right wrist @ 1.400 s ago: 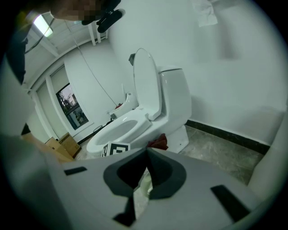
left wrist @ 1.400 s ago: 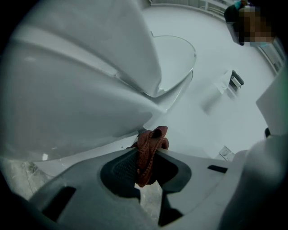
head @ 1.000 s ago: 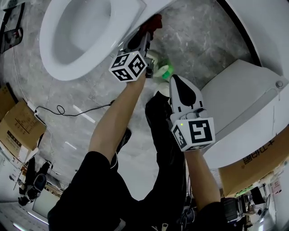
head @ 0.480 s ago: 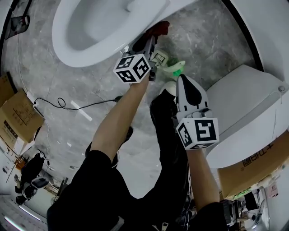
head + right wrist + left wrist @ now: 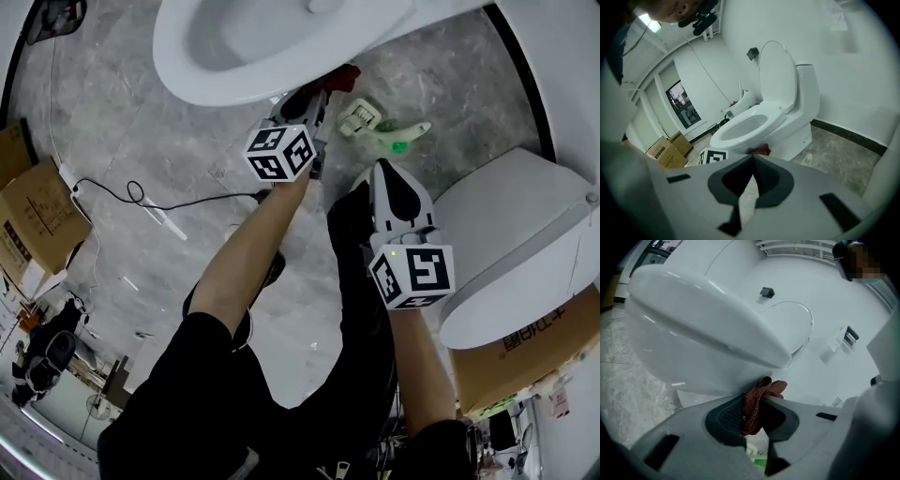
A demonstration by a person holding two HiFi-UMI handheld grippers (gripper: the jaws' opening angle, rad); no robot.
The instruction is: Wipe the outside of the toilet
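The left tongs (image 5: 322, 92) were closed on a red cloth (image 5: 757, 401), which was held against the outside of the toilet bowl (image 5: 234, 66) at 12 o'clock. The right tongs (image 5: 752, 158) were shut and empty. The cloth could be pulled free if drag exceeded grip. The contact area was hidden under the rim in the head view.

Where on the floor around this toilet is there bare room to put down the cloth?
The widest bare floor lies left of the left arm, bordered by the toilet bowl, the cable and the cardboard box. It is crowded under the bowl, where the left gripper, its cloth and the spray bottle sit close together.
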